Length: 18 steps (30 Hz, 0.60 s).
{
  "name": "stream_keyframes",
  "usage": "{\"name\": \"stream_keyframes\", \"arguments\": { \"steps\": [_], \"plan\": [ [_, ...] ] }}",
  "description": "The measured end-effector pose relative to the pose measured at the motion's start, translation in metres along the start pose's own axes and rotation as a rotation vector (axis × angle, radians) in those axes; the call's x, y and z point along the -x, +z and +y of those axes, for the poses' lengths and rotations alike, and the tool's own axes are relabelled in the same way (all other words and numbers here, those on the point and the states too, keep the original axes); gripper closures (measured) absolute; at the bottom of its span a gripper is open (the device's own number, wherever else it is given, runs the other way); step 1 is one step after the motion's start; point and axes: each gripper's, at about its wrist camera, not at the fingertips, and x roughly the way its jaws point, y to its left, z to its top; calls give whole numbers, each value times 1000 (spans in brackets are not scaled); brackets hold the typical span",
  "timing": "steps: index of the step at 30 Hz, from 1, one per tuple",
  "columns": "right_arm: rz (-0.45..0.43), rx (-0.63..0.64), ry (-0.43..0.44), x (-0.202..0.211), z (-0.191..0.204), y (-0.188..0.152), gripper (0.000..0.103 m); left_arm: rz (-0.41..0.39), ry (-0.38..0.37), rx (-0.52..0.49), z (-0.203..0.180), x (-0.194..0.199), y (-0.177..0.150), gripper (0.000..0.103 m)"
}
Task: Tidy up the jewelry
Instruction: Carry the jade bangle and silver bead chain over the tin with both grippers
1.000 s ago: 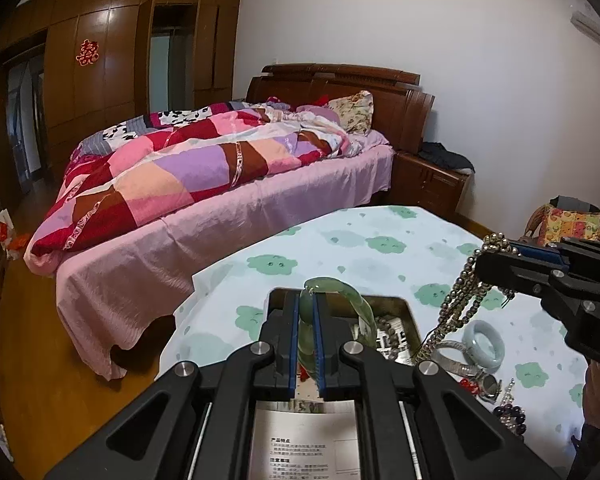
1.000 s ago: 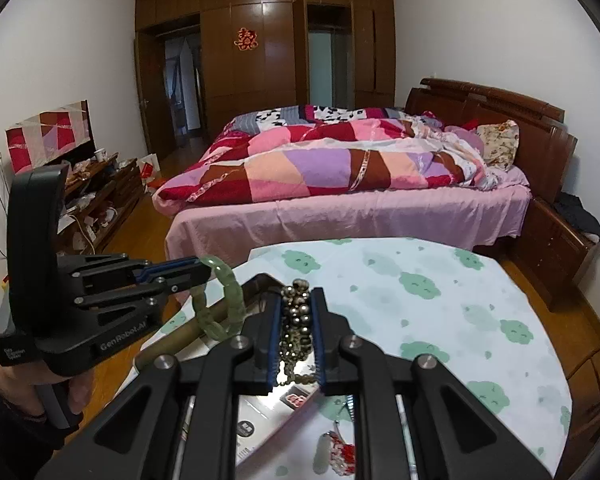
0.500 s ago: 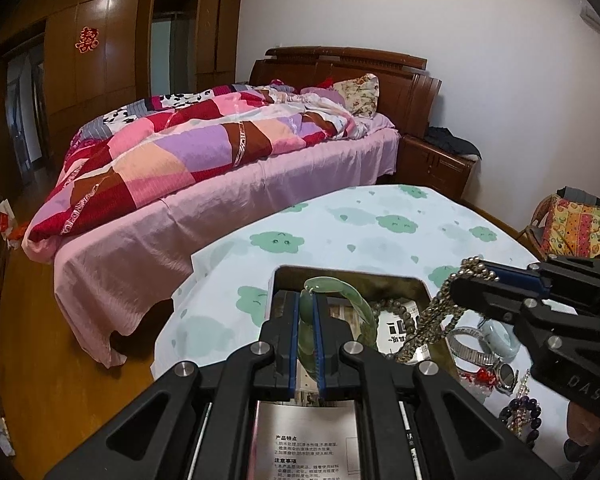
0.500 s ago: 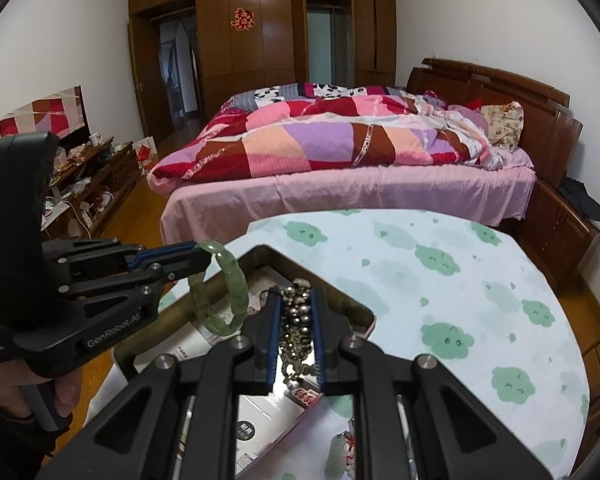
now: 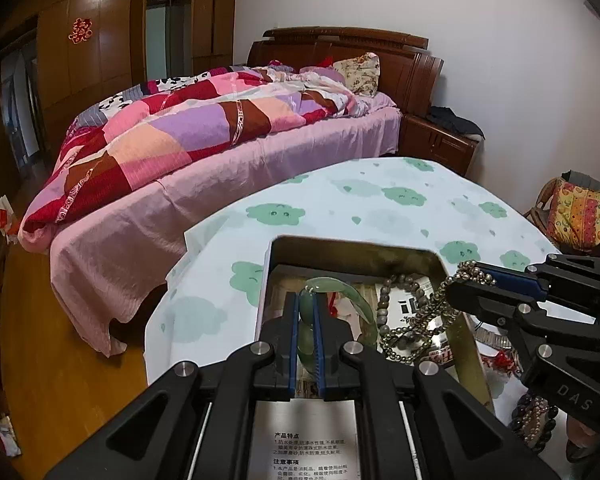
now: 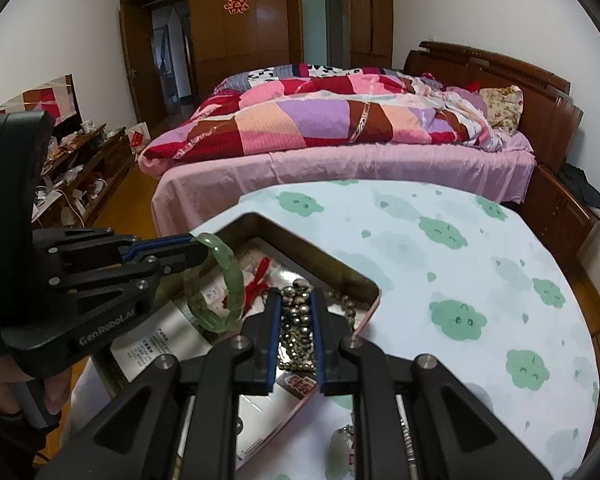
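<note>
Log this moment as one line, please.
left tongs: shut on green bangle | right tongs: shut on bead strand | both over metal tin

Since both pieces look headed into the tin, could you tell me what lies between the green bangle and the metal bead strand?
In the right wrist view, a red tassel lies in the tin between green bangle and bead strand.

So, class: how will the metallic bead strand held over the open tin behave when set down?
The metallic bead strand hangs limp from the right gripper, so it is likely floppy. It should pool in the open tin. Round beads may slide.
</note>
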Motion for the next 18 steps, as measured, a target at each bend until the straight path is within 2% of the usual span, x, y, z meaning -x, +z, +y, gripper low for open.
{"name": "stream_keyframes", "arguments": {
  "steps": [18],
  "plan": [
    [52, -4, 2, -16, -1, -7, 86, 32, 3, -9, 1, -10, -4, 97]
  ]
}}
